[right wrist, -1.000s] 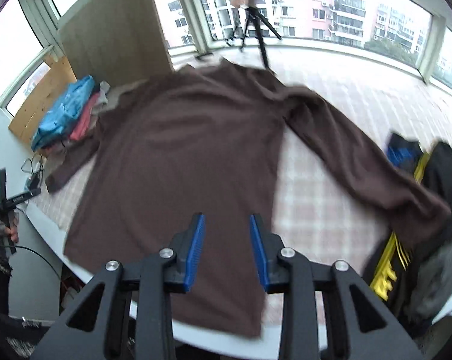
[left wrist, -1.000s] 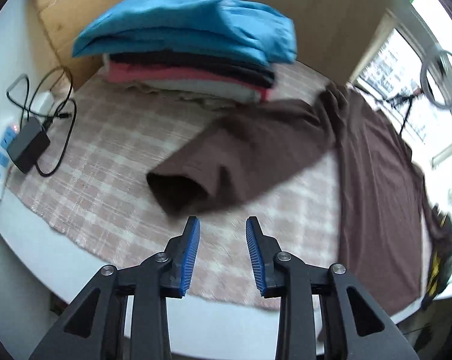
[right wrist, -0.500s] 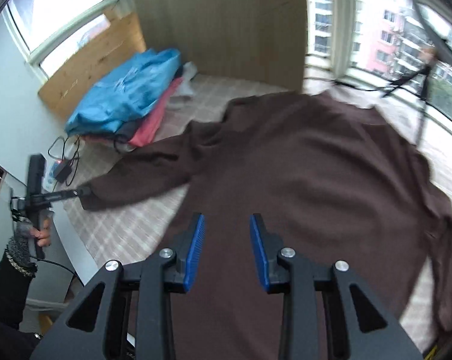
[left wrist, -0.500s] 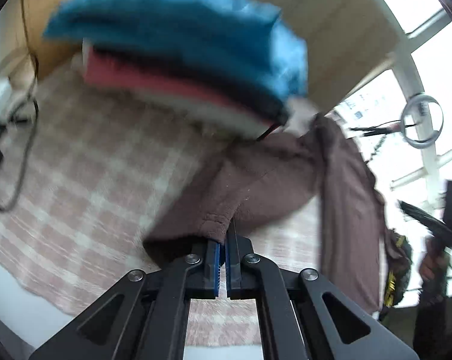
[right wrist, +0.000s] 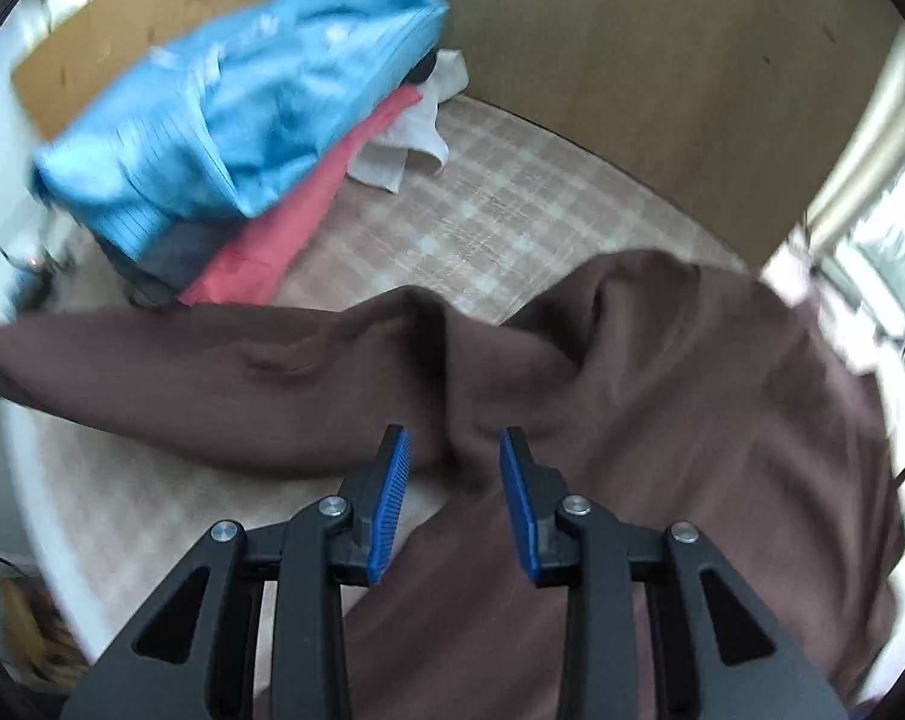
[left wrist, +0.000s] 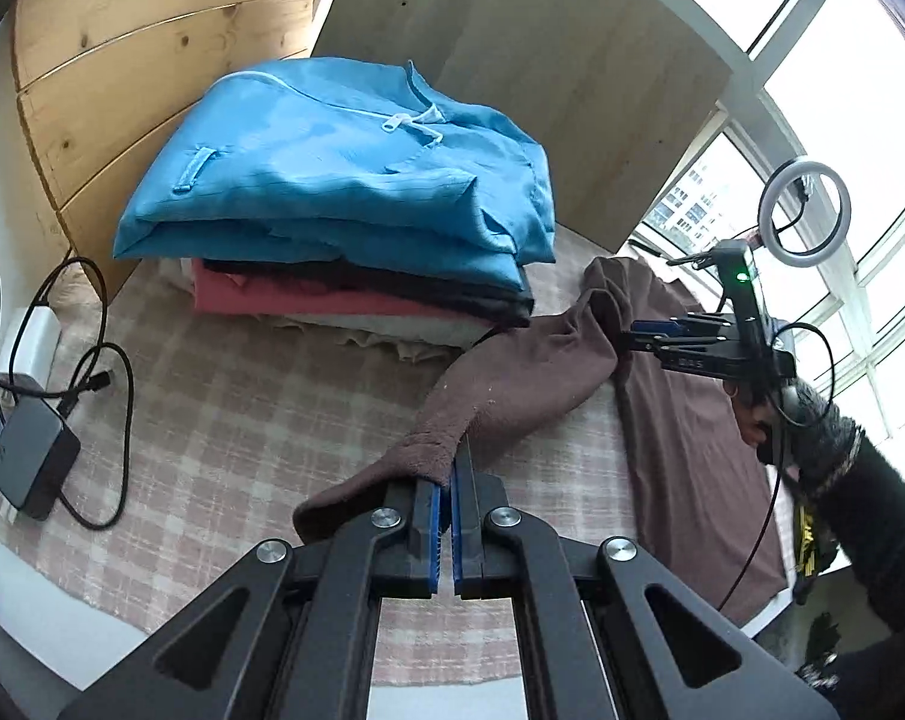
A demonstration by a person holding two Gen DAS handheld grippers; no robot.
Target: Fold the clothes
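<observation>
Checked cloth [left wrist: 224, 396] covers the table by windows [left wrist: 872, 120]; left jaws clench brown sleeve [left wrist: 512, 384], right jaws closing, parted.

- Your left claw [left wrist: 451, 501] points steeply down, jaws pinched together on brown cloth.
- Your right claw [right wrist: 454, 480] has just been closing; jaws apart, pads clear of cloth, sleeved hand [left wrist: 770, 414] behind.

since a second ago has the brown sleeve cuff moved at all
Yes. The brown sleeve cuff lay flat on the checked cloth; now the left gripper is shut on it and has lifted it off that cloth, nearer the camera.
</observation>
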